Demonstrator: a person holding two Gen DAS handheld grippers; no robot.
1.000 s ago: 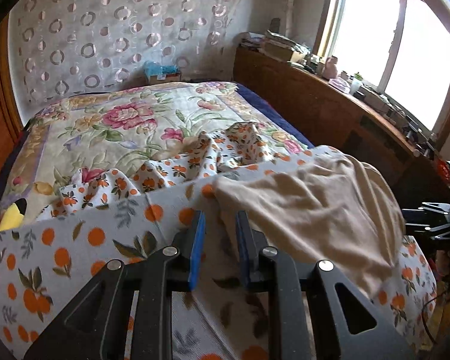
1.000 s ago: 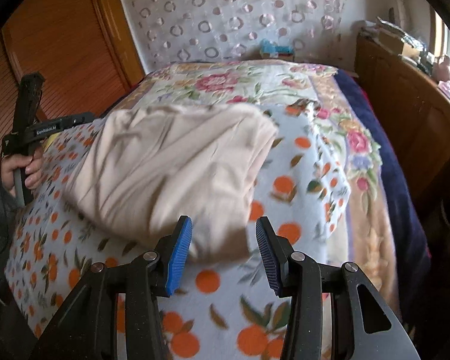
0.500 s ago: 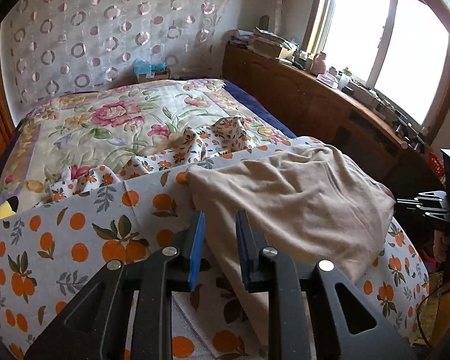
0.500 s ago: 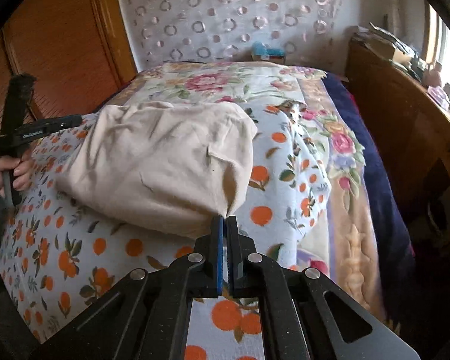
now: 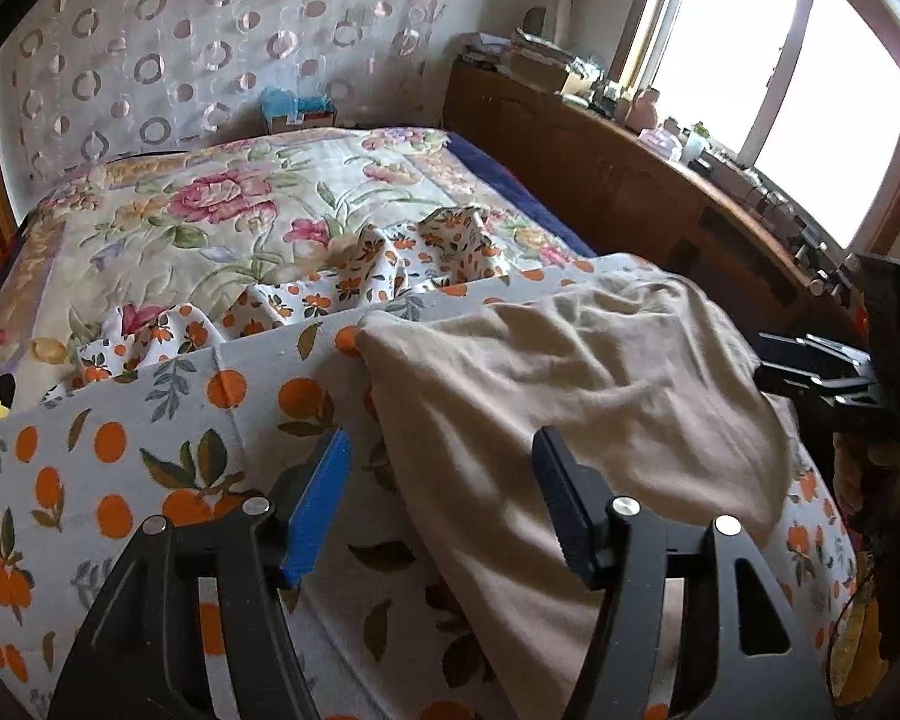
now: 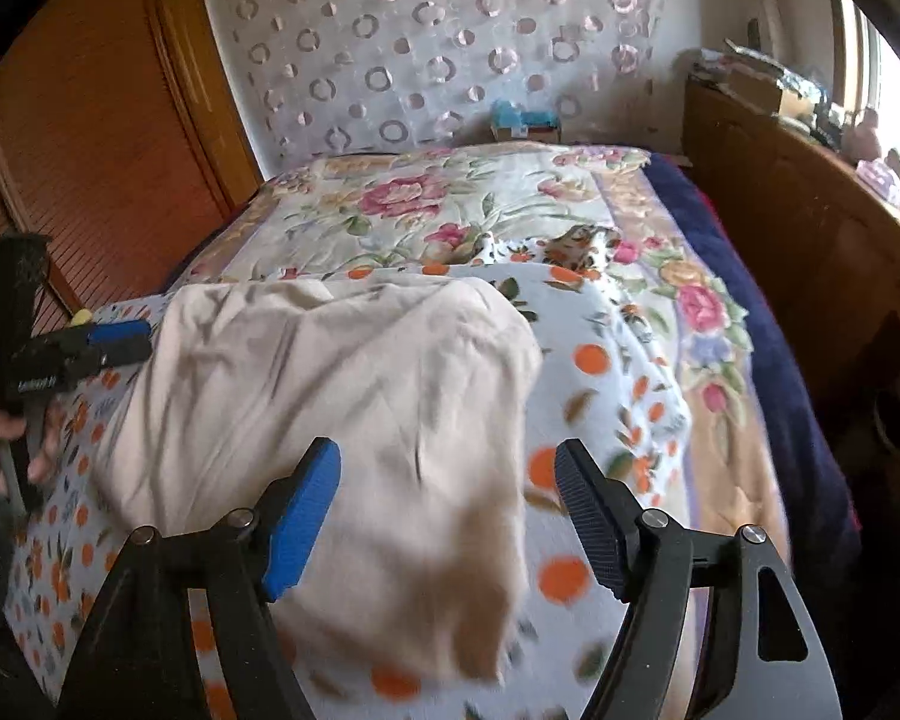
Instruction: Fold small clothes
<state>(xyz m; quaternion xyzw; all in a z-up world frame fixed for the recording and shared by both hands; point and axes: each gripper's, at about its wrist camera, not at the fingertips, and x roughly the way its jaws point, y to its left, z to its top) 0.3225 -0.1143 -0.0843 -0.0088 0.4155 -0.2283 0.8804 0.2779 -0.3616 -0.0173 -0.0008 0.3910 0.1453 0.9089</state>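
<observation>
Beige garment [image 5: 570,408] lying on orange-print blanket [image 5: 150,420] at near end of bed [image 6: 768,360], floral quilt [image 5: 210,210] beyond. Looks folded over at least once: rounded doubled edge on far side, layers bunched and wrinkled, not flat. Exact type of garment not tellable.

Left gripper [image 5: 441,480]: jaws opening, wide apart, nothing pinched; near left edge of garment lying below and between them, pads not pressing. Right gripper [image 6: 447,504]: jaws opening too, wide, empty; near corner of garment below the gap, blurred, contact not tellable but no grip shown. Each gripper also seen from the other's camera, off at the side of the cloth.

Progress, judged: first fold probably down and let go, so roughly midway. Left to do: smoothing creases, likely another fold to make a compact packet, squaring of edges. Crumpled orange-print cloth [image 5: 390,264] behind blanket edge possibly another item waiting; not sure.
</observation>
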